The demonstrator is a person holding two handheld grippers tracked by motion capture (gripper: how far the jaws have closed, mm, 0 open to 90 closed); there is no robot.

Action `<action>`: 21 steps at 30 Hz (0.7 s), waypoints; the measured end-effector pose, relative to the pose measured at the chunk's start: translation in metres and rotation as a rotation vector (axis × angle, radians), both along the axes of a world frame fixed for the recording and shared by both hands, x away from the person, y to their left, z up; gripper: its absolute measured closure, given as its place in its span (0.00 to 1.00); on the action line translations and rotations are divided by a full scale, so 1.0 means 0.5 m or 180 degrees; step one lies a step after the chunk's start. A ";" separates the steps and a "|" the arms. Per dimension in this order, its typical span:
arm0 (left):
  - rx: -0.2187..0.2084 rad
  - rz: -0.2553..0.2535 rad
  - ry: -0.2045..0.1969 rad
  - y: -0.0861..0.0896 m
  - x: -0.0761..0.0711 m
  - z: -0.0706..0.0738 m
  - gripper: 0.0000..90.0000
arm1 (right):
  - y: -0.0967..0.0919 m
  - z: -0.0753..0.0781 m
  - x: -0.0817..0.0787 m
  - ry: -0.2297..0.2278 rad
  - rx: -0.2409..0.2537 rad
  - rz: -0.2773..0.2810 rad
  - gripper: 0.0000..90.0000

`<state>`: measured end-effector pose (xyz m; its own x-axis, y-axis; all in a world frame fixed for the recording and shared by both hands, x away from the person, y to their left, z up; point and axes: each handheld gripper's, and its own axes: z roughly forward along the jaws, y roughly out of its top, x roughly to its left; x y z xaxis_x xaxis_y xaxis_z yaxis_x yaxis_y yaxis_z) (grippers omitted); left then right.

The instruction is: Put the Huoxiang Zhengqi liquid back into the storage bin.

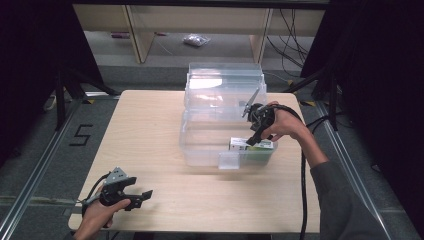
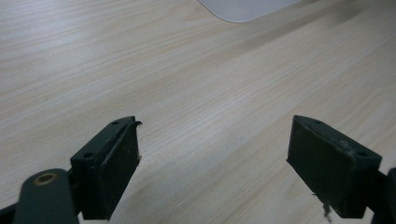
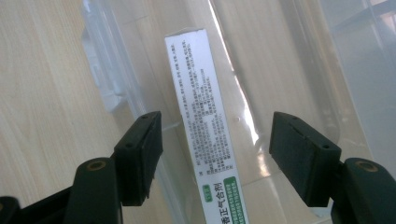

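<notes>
Two grippers are in my hands: my right gripper (image 1: 255,134) hangs over the clear plastic bin (image 1: 200,145), its jaws spread apart with the green-and-white carton (image 3: 205,126) between them but touched by neither pad. That carton lies inside the bin, along its near wall at the right end. My left gripper (image 1: 142,196) sits low over the bare wooden table (image 1: 150,125) near its front left corner, jaws wide and holding nothing.

Open jaws straddle the white box (image 3: 205,135) untouched.
</notes>
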<state>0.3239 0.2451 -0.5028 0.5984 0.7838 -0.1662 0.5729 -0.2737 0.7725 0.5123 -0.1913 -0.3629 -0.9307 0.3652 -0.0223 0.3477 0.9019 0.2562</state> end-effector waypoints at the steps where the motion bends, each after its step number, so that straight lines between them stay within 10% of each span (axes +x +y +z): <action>1: -0.0062 0.0030 -0.0005 -0.003 -0.001 -0.001 0.18 | 0.000 0.001 -0.002 -0.0009 -0.0007 -0.0025 0.39; 21: -0.0065 0.0034 -0.0010 -0.004 -0.001 -0.001 0.18 | -0.016 0.006 -0.037 -0.0153 0.0330 -0.0267 0.30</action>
